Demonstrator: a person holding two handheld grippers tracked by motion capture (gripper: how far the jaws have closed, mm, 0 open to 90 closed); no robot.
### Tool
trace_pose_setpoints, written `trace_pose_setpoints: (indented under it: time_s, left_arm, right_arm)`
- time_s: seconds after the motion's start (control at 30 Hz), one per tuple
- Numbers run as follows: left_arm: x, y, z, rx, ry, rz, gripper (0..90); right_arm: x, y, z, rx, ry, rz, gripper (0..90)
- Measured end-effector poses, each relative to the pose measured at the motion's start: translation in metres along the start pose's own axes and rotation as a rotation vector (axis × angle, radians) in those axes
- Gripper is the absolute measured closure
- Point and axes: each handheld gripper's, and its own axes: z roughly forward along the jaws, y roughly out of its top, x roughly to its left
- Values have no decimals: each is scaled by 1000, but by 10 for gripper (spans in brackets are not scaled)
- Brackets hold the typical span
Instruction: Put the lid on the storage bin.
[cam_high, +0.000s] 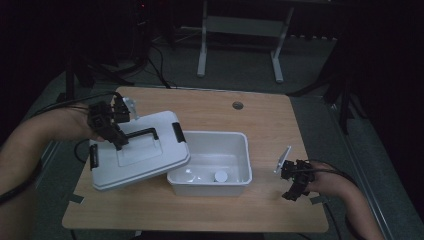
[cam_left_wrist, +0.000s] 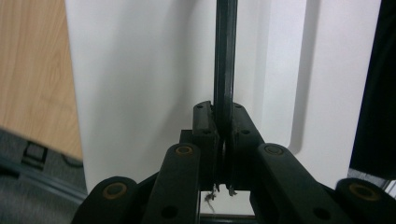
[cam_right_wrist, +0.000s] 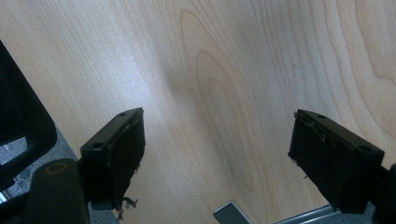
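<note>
While the left tongs are clamped tight on the black handle of the white lid, the lid hangs tilted, its right edge resting over the left rim of the open white storage box and its lower left corner down near the counter. From the left gripper view you can see the grip pretty clearly: both pads squeeze the thin black handle bar right between them, with the white lid top behind it and a strip of wood counter off to the side. The lid has black latches, one on its near left edge and one on the right edge.

Inside the box there are a couple of small round things on the bottom, too small to tell what they are.

Over on the other side, the right tongs sit well apart from the box, near the right edge of the counter. Their jaws stand wide with nothing in them, just bare wood grain between the two black pads.
</note>
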Motion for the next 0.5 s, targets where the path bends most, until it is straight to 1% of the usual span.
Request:
trace_pose_setpoints:
  time_s: [0.03,0.1,0.17,0.2,0.23,0.3,0.33,0.4,0.43,0.5]
  left_arm:
    - [-1,5,-1,-7,5,12,837]
    - [-2,15,-1,-5,10,30,837]
    - [-4,25,0,-5,7,50,837]
    - [-5,31,1,0,6,58,837]
    - [-6,36,1,0,12,76,837]
    - [-8,45,3,4,4,91,837]
    - [-9,50,4,1,9,105,837]
    - [-11,60,6,9,5,122,837]
    - [-11,65,7,7,11,133,837]
    - [-12,75,10,10,5,154,836]
  right_arm:
    - [0,0,0,-1,0,1,177]
    - [0,0,0,0,-3,1,177]
    - [0,0,0,-1,-1,0,177]
    - [0,0,0,0,0,0,177]
    - [0,-1,1,1,2,0,177]
    - [0,-1,1,3,1,0,177]
    - [0,-1,1,2,2,0,177]
    - [1,-1,1,3,-1,-5,177]
    - [1,0,1,3,0,-3,177]
    - [1,0,0,2,-1,-5,177]
